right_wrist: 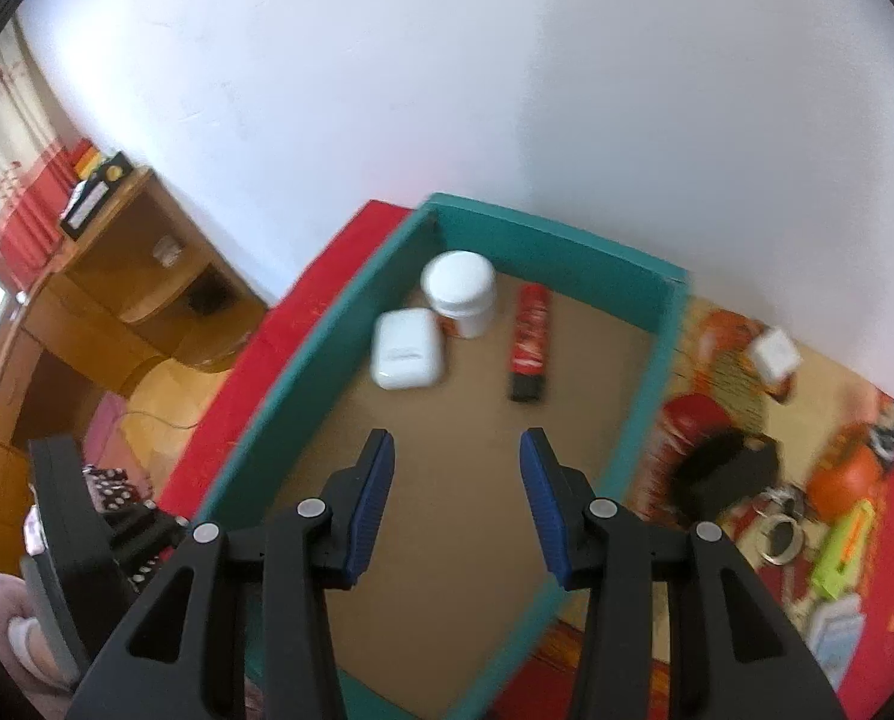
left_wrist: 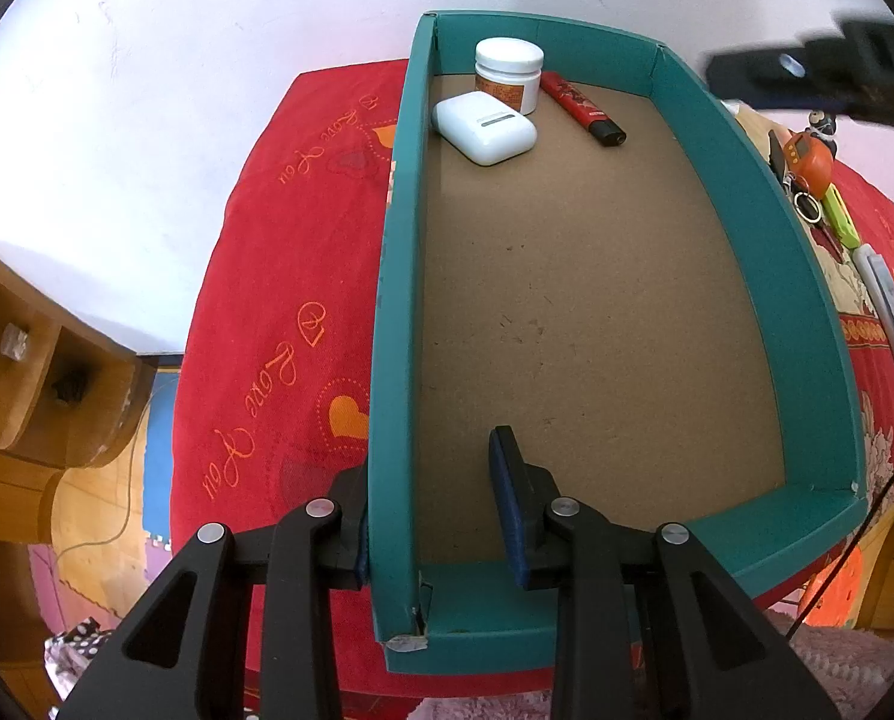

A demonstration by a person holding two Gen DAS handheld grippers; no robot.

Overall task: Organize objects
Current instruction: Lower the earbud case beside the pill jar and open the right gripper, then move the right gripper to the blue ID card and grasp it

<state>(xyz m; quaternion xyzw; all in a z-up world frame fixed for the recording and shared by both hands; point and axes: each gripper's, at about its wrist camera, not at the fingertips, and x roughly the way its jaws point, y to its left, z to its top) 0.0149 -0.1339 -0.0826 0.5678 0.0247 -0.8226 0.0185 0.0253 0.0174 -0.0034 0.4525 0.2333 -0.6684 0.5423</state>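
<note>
Right up close, the left tool (left_wrist: 441,510) has its blue-padded black jaws clamped tight on the near left wall of the teal cardboard box (left_wrist: 753,222), one pad outside the wall, one inside. That box is a long, shallow open tray with a bare brown fibreboard floor, sitting on a red bedspread with orange hearts and looping script (left_wrist: 279,276). Up at its far end sit three things, bunched together: a white round plastic jar with a printed label (left_wrist: 508,73) in the far left corner, a white rounded earbud case (left_wrist: 484,126) just in front of it and touching it, and a red marker pen with a black cap (left_wrist: 582,108) lying flat a little to the right. The rest of the floor is bare. Over to the right tool (right_wrist: 456,480): jaws partly apart, nothing between the pads, hanging above the box's middle. Outside the right wall, on the bedspread, lie an orange round toy (left_wrist: 810,159), a lime-green gadget (left_wrist: 840,219), a metal key ring (left_wrist: 807,204) and a pale flat device (left_wrist: 885,300).
</note>
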